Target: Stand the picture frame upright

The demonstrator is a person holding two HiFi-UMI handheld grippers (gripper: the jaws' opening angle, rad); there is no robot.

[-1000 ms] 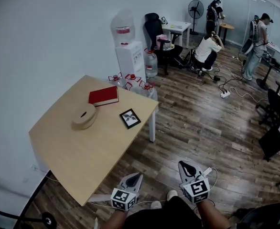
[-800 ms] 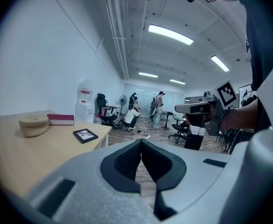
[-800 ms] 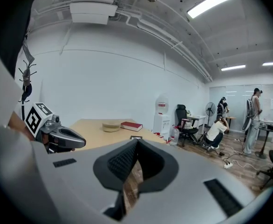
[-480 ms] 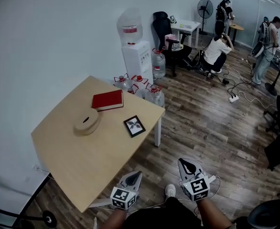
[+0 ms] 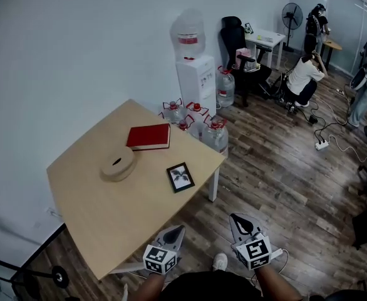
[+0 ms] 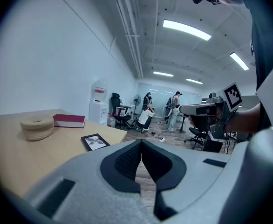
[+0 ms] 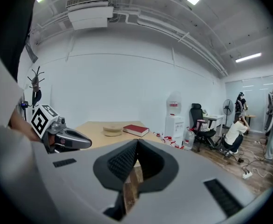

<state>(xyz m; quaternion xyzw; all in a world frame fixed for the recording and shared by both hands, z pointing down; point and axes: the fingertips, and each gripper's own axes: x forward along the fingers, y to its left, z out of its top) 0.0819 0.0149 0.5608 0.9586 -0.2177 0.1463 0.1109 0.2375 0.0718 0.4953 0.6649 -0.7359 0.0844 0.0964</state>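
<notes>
A small black picture frame (image 5: 181, 177) lies flat on the light wooden table (image 5: 108, 212), near its right edge; it also shows in the left gripper view, where the frame (image 6: 95, 141) lies ahead to the left. My left gripper (image 5: 176, 232) hovers off the table's near corner, its jaws shut with nothing between them. To its right, my right gripper (image 5: 240, 220) hangs over the wooden floor, shut and empty too. Both are well short of the frame.
A red book (image 5: 149, 137) and a round wooden ring (image 5: 118, 165) lie on the table beyond the frame. A water dispenser (image 5: 195, 74) and several water jugs (image 5: 215, 132) stand past the table's far corner. Chairs, desks and people fill the far right.
The head view has swung so the table and frame sit further right and slightly nearer. Both grippers stay shut and low in the view.
</notes>
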